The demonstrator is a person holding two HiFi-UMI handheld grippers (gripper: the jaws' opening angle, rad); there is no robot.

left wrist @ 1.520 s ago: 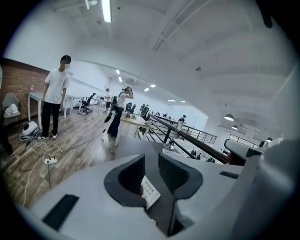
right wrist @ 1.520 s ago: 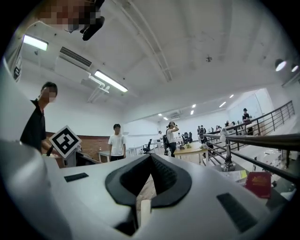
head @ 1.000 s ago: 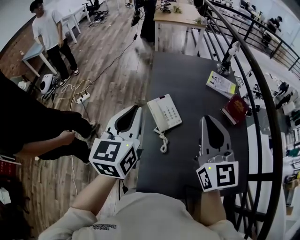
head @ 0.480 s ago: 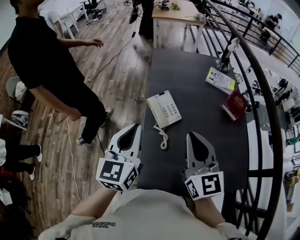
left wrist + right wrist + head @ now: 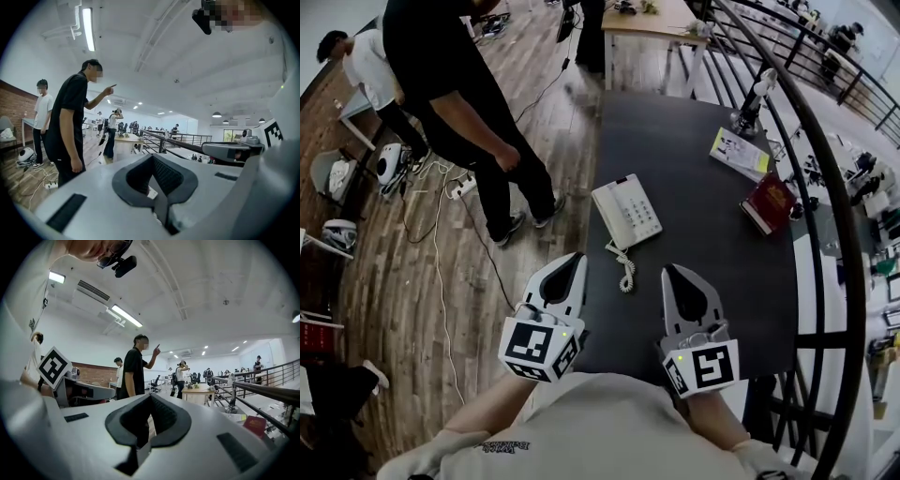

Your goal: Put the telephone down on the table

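Observation:
The white telephone (image 5: 626, 212) lies flat on the dark table (image 5: 694, 141) close to its left edge, its coiled cord (image 5: 625, 269) trailing toward me. Neither gripper touches it. My left gripper (image 5: 576, 256) hovers at the table's near left corner, short of the cord, jaws shut and empty. My right gripper (image 5: 668, 271) hangs over the near part of the table, right of the cord, jaws together with nothing between them. In the left gripper view the left gripper (image 5: 153, 157) points level across the room; the right gripper (image 5: 150, 397) does the same in the right gripper view. The telephone shows in neither.
A yellow-white booklet (image 5: 741, 154), a red book (image 5: 772, 204) and a small lamp (image 5: 752, 103) sit at the table's right side. A curved black railing (image 5: 832, 216) runs along the right. A person in black (image 5: 455, 75) stands on the wooden floor left of the table, with cables (image 5: 441, 244) nearby.
Both grippers have drawn back toward me and sunk, away from the telephone. The person in black has walked up the picture along the table's left side. The telephone has not moved.

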